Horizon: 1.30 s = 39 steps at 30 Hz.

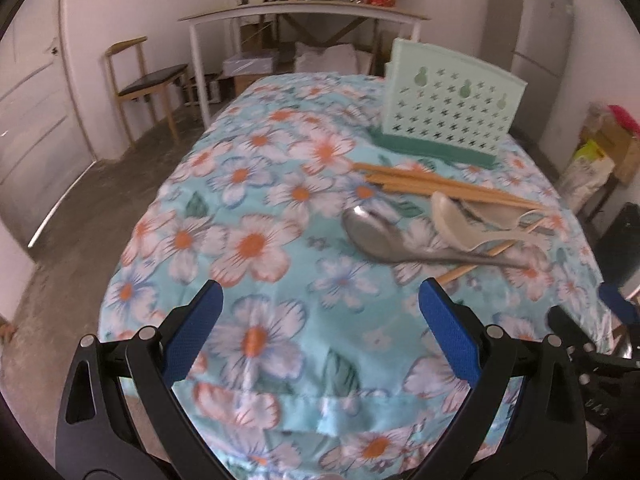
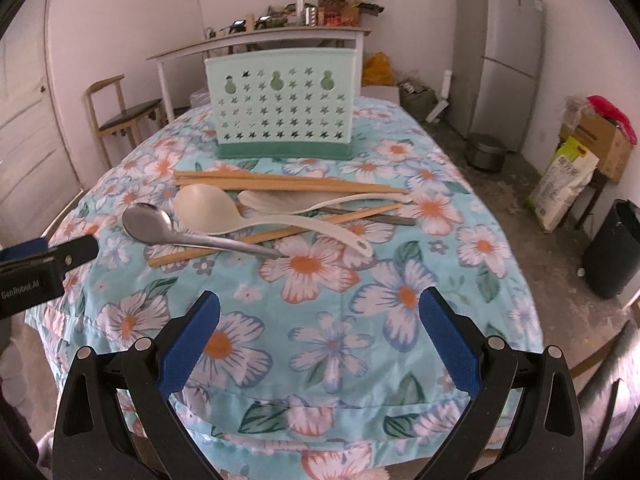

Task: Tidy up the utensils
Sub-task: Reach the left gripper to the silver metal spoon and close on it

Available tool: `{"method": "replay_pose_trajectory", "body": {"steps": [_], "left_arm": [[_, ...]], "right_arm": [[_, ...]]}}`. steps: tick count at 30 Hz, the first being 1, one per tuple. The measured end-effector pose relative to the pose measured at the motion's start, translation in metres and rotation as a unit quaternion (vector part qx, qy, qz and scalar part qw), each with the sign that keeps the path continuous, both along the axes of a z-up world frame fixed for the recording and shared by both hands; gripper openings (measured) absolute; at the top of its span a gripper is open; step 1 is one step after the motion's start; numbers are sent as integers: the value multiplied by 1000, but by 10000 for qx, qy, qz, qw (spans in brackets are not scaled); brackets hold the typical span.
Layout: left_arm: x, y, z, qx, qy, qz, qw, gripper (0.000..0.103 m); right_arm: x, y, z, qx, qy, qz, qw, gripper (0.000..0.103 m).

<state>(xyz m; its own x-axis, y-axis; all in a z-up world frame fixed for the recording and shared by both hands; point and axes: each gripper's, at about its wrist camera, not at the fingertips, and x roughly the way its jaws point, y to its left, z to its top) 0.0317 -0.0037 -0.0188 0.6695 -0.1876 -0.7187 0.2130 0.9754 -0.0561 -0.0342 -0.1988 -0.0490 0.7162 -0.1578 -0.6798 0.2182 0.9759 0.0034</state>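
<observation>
A mint green utensil holder [image 2: 285,108] with star cut-outs stands upright at the far side of the flowered tablecloth [image 2: 320,312]. In front of it lie wooden chopsticks [image 2: 288,181], a white ladle [image 2: 208,210], a white spoon [image 2: 272,201] and a steel spoon [image 2: 148,224], piled loosely. My right gripper [image 2: 320,312] is open, low over the near cloth, short of the pile. My left gripper [image 1: 320,304] is open too, left of the pile; the steel spoon [image 1: 370,234], white ladle [image 1: 452,220], chopsticks [image 1: 420,180] and holder [image 1: 448,108] lie to its front right.
The left gripper's body [image 2: 44,264] juts in at the left of the right wrist view. Around the table are a wooden chair [image 2: 120,116], a cluttered side table [image 2: 260,36], a grey fridge [image 2: 500,52], boxes and a bag [image 2: 564,184], and a black bin [image 2: 612,248].
</observation>
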Motion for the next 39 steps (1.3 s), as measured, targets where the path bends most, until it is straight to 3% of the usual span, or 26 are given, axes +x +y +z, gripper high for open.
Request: {"method": "replay_pose_trajectory", "body": {"steps": [11, 15, 23, 26, 32, 36, 39], "left_arm": [[41, -4, -8, -746, 99, -578, 9955, 95], [59, -1, -19, -1122, 504, -489, 9912, 95], [67, -2, -22, -1423, 485, -739, 9859, 94], [70, 0, -23, -1704, 555, -814, 9804, 86], [79, 13, -30, -2015, 657, -534, 9758, 86], [83, 23, -36, -2185, 724, -241, 9729, 91], [84, 23, -36, -2127, 700, -248, 9743, 93]], "right_arm": [[25, 2, -15, 511, 189, 758, 9956, 97], [32, -5, -26, 841, 348, 797, 9927, 97], [36, -13, -31, 1052, 300, 853, 9903, 97], [37, -14, -32, 1076, 270, 879, 9899, 97], [38, -16, -32, 1097, 251, 891, 9896, 97], [37, -16, -32, 1118, 235, 904, 9893, 97], [38, -16, -32, 1112, 240, 902, 9894, 97]]}}
